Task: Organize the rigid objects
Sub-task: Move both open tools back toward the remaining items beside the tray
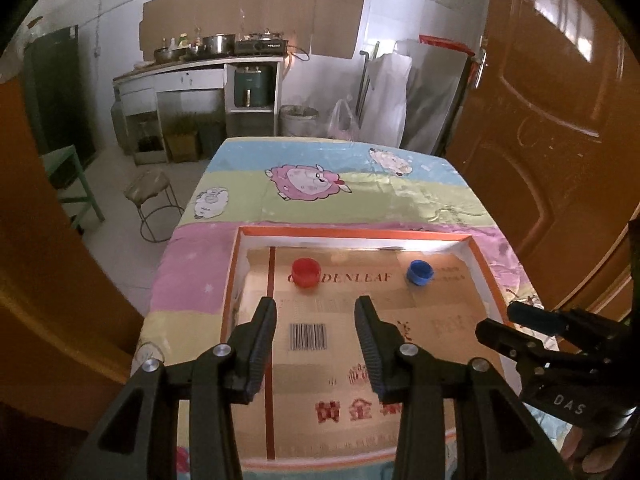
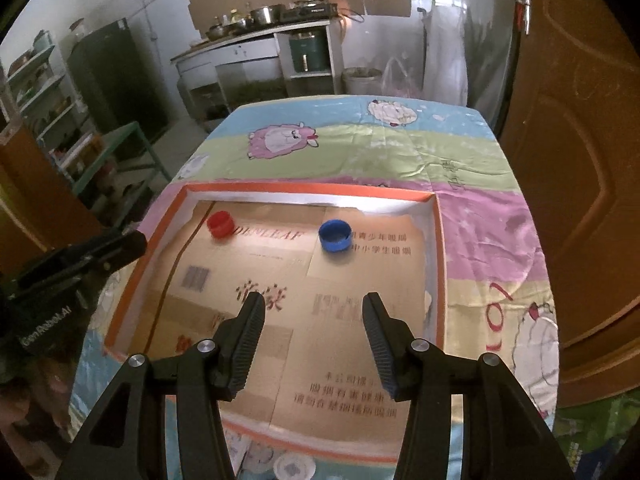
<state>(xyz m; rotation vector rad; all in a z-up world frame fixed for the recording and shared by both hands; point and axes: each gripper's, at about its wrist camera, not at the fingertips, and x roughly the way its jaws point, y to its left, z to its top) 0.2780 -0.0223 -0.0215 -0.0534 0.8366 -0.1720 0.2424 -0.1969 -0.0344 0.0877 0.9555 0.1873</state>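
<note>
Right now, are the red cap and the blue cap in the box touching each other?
Apart. The right wrist view shows the red cap and the blue cap with a wide stretch of bare box floor between them; the left wrist view agrees.

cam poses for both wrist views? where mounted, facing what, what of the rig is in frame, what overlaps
Left wrist: on the left gripper, looking forward over the tray; own open jaws show, right gripper at right edge.
Right wrist: on the right gripper, same heading from further right; own open jaws show, left gripper at left edge.
Shared: tray, red cap, blue cap, sheep tablecloth, kitchen counter.
</note>
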